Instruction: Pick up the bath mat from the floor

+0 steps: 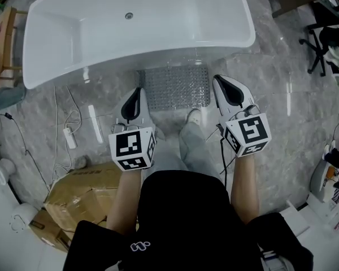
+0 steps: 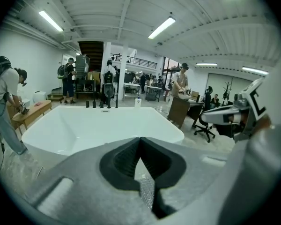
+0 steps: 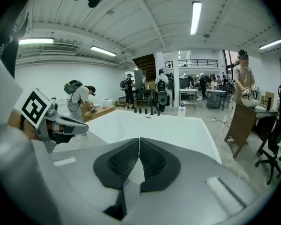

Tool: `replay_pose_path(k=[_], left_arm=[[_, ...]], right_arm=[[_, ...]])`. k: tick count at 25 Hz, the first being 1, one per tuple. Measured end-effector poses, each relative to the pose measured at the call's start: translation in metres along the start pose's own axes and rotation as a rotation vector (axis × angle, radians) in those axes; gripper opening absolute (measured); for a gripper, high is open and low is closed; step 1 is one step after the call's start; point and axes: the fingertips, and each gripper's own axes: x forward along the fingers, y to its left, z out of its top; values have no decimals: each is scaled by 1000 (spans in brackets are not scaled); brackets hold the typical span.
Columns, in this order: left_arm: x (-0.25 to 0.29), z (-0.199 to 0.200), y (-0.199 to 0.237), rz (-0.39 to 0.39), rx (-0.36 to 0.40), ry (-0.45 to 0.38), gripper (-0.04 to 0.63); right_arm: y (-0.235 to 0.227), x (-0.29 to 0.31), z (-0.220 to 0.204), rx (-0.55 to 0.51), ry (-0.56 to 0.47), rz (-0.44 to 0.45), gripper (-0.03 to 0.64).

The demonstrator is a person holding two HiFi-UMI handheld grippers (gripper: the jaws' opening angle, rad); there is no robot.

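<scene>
A grey, bumpy bath mat lies flat on the marble floor against the front of the white bathtub. My left gripper hovers over the mat's left edge with its jaws shut and nothing between them. Over the mat's right edge my right gripper is likewise shut and empty. In the left gripper view the closed jaws point toward the tub, and a strip of the mat shows beneath them. The right gripper view has the same shut jaws with a sliver of mat below.
A cardboard box sits at the lower left, with a power strip and cables on the floor beside it. The person's shoe stands just below the mat. An office chair is at the right. Several people work in the background.
</scene>
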Motion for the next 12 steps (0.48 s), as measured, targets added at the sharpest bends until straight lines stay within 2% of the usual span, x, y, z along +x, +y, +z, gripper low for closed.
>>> replay_pose_path(k=[3,7,12], left_arm=[[10,-16,-12,-32,5,39,5],[20,-32,-19,-52,69,76,5],[41,-56,-25,-69,78,126,5]], right_arm=[[-2,2,-13,2,24,2,6],[-1,16,-30,9,45,13,6],[-9,27,-68,54,99,21,6]])
